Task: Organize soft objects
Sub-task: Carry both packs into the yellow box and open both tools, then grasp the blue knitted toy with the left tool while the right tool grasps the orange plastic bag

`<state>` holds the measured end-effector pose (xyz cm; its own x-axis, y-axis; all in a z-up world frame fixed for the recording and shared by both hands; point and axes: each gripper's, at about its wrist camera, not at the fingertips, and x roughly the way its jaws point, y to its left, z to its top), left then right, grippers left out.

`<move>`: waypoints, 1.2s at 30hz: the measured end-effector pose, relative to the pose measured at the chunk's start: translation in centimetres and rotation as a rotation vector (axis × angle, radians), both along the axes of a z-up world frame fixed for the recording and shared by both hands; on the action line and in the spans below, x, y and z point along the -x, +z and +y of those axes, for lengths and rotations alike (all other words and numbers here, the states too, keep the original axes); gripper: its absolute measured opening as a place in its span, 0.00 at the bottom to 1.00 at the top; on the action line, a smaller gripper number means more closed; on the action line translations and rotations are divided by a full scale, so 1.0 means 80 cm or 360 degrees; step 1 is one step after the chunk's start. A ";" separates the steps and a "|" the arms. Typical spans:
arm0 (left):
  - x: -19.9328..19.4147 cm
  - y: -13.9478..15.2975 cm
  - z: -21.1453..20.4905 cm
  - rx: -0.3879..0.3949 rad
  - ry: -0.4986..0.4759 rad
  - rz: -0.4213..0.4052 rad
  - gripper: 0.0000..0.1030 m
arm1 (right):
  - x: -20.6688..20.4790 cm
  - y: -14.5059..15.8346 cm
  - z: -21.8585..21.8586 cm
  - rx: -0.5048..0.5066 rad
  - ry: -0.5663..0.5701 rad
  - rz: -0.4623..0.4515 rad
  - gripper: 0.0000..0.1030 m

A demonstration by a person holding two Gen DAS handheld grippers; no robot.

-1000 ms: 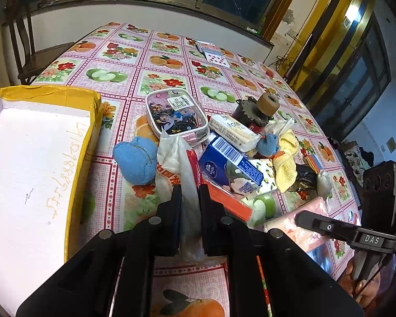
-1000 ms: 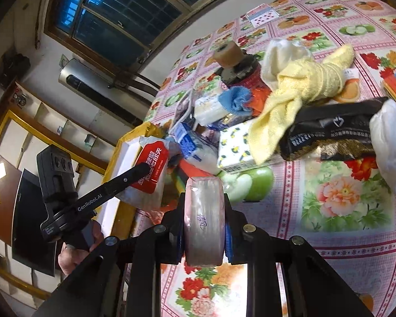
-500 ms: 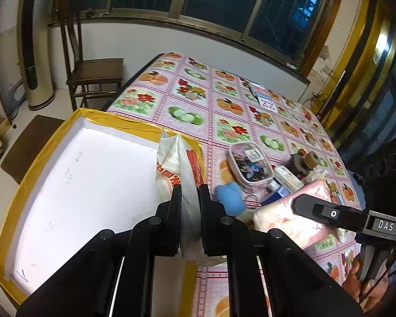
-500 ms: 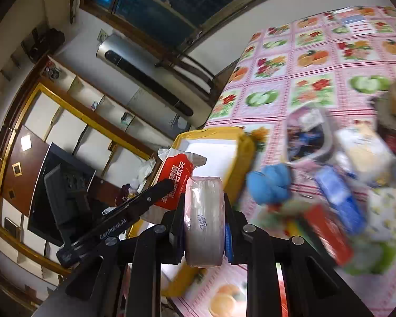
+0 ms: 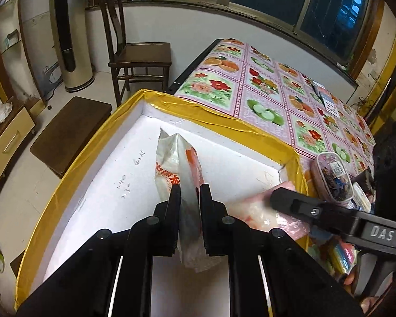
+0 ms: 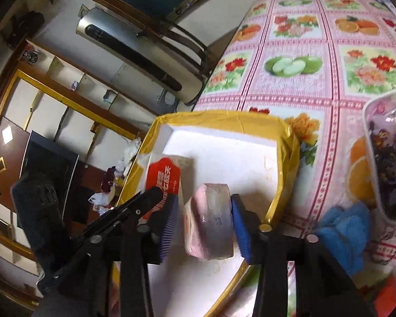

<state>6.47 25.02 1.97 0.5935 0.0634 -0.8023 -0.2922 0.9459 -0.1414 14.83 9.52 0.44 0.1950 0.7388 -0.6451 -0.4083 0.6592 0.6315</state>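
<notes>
Each wrist camera looks forward along its own tool from close behind, down into the yellow-rimmed box (image 5: pixel 219 121) (image 6: pixel 290 142) on the bench (image 5: pixel 272 89) (image 6: pixel 330 60), which both views share.

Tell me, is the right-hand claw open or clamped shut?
Open: the right gripper has its blue pads spread, with a gap beside the pink tissue pack over the foam box.

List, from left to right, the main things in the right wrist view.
Red-and-white plastic packet → pink wrapped tissue pack → yellow taped rim of the white foam box → blue knitted soft toy → clear pouch.
</notes>
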 end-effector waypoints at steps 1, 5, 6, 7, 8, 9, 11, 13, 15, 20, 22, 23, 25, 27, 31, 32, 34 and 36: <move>0.002 0.000 0.002 -0.0006 0.0013 0.0002 0.20 | 0.000 0.000 0.000 0.0000 0.0000 0.0000 0.53; 0.014 0.010 0.005 -0.0040 0.0053 -0.0024 0.63 | 0.022 0.039 -0.031 0.0093 -0.0080 -0.0221 0.76; 0.020 0.016 0.005 -0.0049 0.0057 -0.0053 0.63 | 0.030 0.050 -0.042 0.0102 -0.0092 -0.0271 0.76; 0.027 0.023 0.003 -0.0053 0.0058 -0.0077 0.63 | 0.039 0.060 -0.055 0.0110 -0.0096 -0.0321 0.76; 0.035 0.030 -0.002 -0.0051 0.0056 -0.0098 0.66 | 0.048 0.069 -0.068 0.0119 -0.0099 -0.0367 0.78; 0.040 0.036 -0.005 -0.0037 0.0047 -0.0118 0.71 | 0.059 0.079 -0.083 0.0137 -0.0107 -0.0415 0.80; 0.051 0.047 -0.018 0.0005 0.0011 -0.0162 0.79 | 0.082 0.097 -0.119 0.0155 -0.0127 -0.0502 0.86; 0.062 0.055 -0.037 0.0033 -0.0052 -0.0196 0.79 | 0.105 0.111 -0.156 0.0180 -0.0164 -0.0568 0.91; 0.070 0.060 -0.064 0.0043 -0.0141 -0.0199 0.80 | 0.127 0.110 -0.190 0.0226 -0.0193 -0.0591 0.94; 0.076 0.053 -0.143 0.0026 -0.0439 -0.0126 0.80 | 0.169 0.082 -0.244 0.0394 -0.0220 -0.0555 0.94; 0.078 0.050 -0.172 -0.0005 -0.0520 -0.0109 0.80 | 0.181 0.064 -0.254 0.0486 -0.0224 -0.0543 0.94; 0.078 0.049 -0.183 -0.0005 -0.0547 -0.0105 0.80 | 0.187 0.057 -0.257 0.0531 -0.0236 -0.0544 0.94; 0.072 0.045 -0.195 0.0020 -0.0567 -0.0077 0.80 | 0.197 0.044 -0.257 0.0558 -0.0224 -0.0537 0.94; 0.065 0.042 -0.198 0.0065 -0.0584 -0.0069 0.80 | 0.204 0.034 -0.253 0.0558 -0.0203 -0.0526 0.94; 0.048 0.040 -0.198 0.0090 -0.0543 -0.0054 0.80 | 0.204 0.023 -0.233 0.0624 -0.0188 -0.0545 0.94; 0.043 0.038 -0.196 0.0096 -0.0531 -0.0041 0.80 | 0.203 0.020 -0.227 0.0631 -0.0169 -0.0545 0.94; 0.032 0.035 -0.195 0.0104 -0.0495 -0.0020 0.80 | 0.202 0.015 -0.215 0.0643 -0.0136 -0.0537 0.94; 0.023 0.030 -0.195 0.0097 -0.0459 0.0008 0.80 | 0.202 0.010 -0.204 0.0675 -0.0115 -0.0547 0.94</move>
<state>4.65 9.44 4.40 0.5761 -0.1558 -0.8024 -0.0135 0.9797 -0.2000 -1.31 -6.82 1.26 0.4875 0.4047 -0.7736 -0.4881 0.8610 0.1428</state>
